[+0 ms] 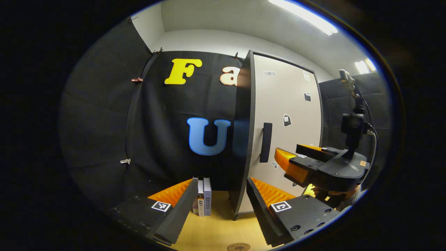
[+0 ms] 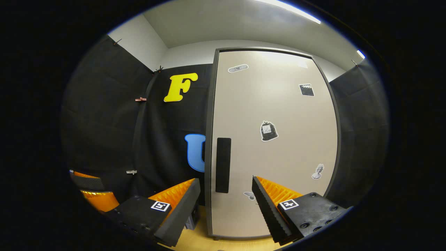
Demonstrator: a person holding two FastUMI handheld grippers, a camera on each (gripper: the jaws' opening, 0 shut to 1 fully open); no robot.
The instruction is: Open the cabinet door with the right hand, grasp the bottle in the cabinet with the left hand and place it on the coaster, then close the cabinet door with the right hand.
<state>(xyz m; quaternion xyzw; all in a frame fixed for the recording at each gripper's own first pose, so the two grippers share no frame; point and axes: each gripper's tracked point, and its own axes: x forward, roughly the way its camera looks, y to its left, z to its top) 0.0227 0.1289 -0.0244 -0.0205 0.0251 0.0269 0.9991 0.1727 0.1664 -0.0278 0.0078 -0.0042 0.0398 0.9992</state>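
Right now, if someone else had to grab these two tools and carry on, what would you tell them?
Left hand-held gripper: open, holding nothing, above the wooden table.
Right hand-held gripper: open, holding nothing, facing the cabinet door, its handle ahead between the fingers, not yet gripped.
Door is shut, so the bottle is hidden. Coaster lies on the table near the left hand-held gripper.
Done: nothing.
Left: open door, move bottle onto coaster, close door.

Book spines (image 1: 204, 201) bear print, too small to read.
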